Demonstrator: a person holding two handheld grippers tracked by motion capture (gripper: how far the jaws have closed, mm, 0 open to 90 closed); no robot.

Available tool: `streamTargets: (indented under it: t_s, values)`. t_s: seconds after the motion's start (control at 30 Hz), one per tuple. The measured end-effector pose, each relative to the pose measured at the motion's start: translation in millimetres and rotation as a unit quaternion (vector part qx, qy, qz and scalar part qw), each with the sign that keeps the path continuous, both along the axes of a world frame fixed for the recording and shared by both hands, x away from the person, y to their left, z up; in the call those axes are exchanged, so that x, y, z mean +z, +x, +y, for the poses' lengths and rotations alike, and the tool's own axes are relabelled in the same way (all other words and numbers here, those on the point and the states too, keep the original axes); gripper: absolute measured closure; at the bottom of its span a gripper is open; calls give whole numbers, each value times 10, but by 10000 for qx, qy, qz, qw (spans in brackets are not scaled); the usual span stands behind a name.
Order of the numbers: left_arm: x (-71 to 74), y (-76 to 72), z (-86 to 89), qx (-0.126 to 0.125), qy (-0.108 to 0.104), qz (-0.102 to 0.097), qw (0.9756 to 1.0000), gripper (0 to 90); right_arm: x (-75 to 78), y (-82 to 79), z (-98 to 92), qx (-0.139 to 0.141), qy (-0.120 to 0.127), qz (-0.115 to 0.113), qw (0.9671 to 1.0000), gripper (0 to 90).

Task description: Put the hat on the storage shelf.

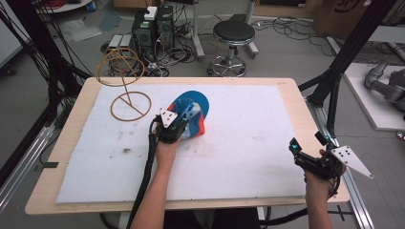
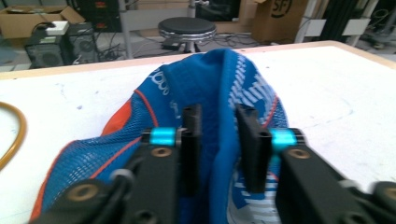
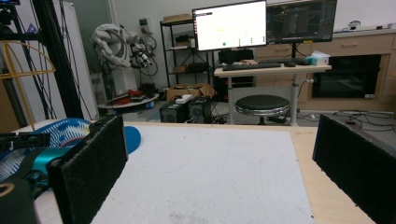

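Note:
A blue cap (image 1: pixel 195 107) with orange trim and white lettering lies near the middle of the white mat (image 1: pixel 239 143), its brim pointing away from me. My left gripper (image 1: pixel 175 125) sits at the cap's near side. In the left gripper view its jaws (image 2: pixel 219 135) pinch a raised fold of the cap's blue fabric (image 2: pixel 219 79) between the black pads. My right gripper (image 1: pixel 309 144) hovers at the table's right edge, well away from the cap. Its jaws (image 3: pixel 219 172) stand wide open with nothing between them, and the cap (image 3: pixel 70 130) shows far to the left.
A gold wire stand (image 1: pixel 125 86) with a round base ring stands on the mat's back left corner, and its ring (image 2: pixel 14 135) edges the left gripper view. A black stool (image 1: pixel 234 33), computer cases and cables sit on the floor beyond the table.

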State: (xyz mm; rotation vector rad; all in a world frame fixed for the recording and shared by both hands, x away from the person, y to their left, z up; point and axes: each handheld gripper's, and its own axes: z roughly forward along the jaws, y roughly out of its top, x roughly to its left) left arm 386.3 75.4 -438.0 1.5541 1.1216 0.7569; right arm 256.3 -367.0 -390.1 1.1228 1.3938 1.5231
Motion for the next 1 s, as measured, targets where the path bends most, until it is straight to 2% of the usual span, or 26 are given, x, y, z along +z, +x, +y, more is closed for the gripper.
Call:
streamTargets:
  t_s: [0.07,0.17,0.33,0.47,0.57,0.6,0.7,1.0]
  values:
    - [-1,2,3,-43,-70,50,10000,828,-1,-1,6,0,7,27,10000,29]
    - [1,3,14,-138,-145,68,9998,861,-3,2,11,10,-13,14,10000,29]
    - [63,-25,16,-217,-264,-134,9993,871,-6,6,10,17,-19,14,10000,29]
    - [150,-41,31,-254,-436,-299,9983,872,-8,4,18,21,-8,39,10000,30]
    - [208,-47,38,-287,-473,-392,9977,873,-8,3,19,22,-4,47,10000,29]
    - [263,-47,52,-347,-574,-484,9966,873,-11,7,21,22,-13,34,10000,29]
    - [311,-48,63,-372,-611,-544,9960,873,-13,9,22,25,-25,36,10000,29]
    - [615,-63,52,-436,-625,-953,9925,873,-18,12,30,34,-48,39,10000,29]
